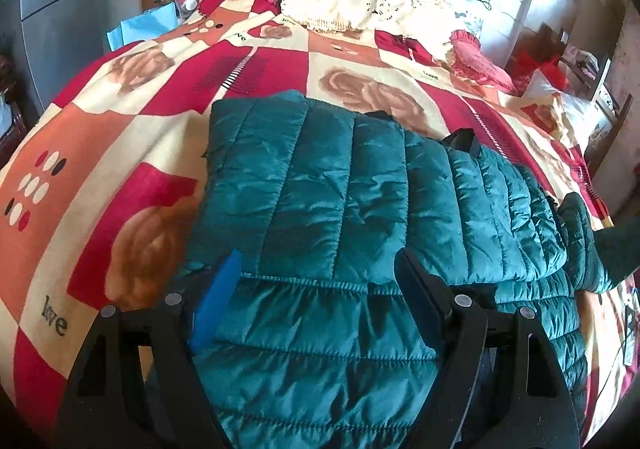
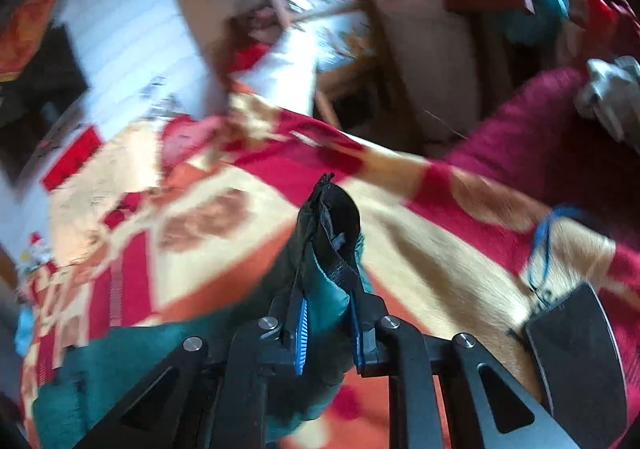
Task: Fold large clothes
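We see the teal jacket (image 1: 340, 209) lying partly folded on the bedspread (image 1: 120, 121), pillows (image 1: 344, 1) beyond it by the wall. Our left gripper (image 1: 316, 289) hangs over the jacket's near part, fingers spread, nothing between them. Our right gripper (image 2: 326, 309) has its fingers pressed together on a bunched black-trimmed end of the jacket (image 2: 330, 233), which stands up from the pads. That view is blurred; we make out no containers.
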Motion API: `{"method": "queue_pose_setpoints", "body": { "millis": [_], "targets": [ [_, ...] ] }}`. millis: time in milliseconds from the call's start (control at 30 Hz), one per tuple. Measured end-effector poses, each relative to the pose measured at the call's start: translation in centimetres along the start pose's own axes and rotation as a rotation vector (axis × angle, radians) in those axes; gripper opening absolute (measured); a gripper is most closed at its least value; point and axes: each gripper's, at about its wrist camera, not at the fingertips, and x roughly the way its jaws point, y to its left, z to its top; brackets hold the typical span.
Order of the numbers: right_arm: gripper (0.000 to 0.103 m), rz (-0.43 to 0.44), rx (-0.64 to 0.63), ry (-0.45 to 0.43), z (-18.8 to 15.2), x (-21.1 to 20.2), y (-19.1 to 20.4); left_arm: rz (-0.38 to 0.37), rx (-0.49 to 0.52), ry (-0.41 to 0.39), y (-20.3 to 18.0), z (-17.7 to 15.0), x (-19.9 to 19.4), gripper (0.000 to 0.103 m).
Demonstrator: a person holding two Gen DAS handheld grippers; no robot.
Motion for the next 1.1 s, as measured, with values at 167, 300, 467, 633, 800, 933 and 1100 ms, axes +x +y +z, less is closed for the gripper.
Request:
{"method": "queue_pose_setpoints", "body": {
  "millis": [167, 300, 467, 633, 800, 933, 1100],
  "targets": [
    [0.015, 0.178, -0.155, -0.022, 0.6, -4.4, 8.7, -0.01, -0.017, -0.027, 1.2, 0.7, -1.3, 0.08],
    [0.014, 0.302, -0.296, -0.016, -0.9, -7.3, 16.5, -0.006, -0.036, -0.04, 2.4, 1.3, -2.2, 0.08],
    [0.014, 0.451, -0.395, 0.034, -4.2, -9.0, 25.7, 0.004, -0.049, -0.058, 4.1, 1.8, -3.4, 0.08],
    [0.014, 0.562, -0.422, 0.105, -8.0, -8.8, 32.8, 0.006, -0.066, -0.053, 5.7, 1.6, -3.6, 0.08],
    [0.014, 0.654, -0.481, 0.189, -12.9, -8.7, 40.0, 0.008, -0.097, -0.048, 7.6, 1.4, -3.3, 0.08],
    [0.013, 0.711, -0.564, 0.258, -17.8, -8.6, 45.7, 0.001, -0.135, -0.043, 8.9, 1.5, -3.0, 0.079],
    [0.013, 0.738, -0.645, 0.329, -23.0, -7.9, 49.9, -0.001, -0.131, -0.043, 9.4, 1.5, -3.0, 0.079]
  ]
}}
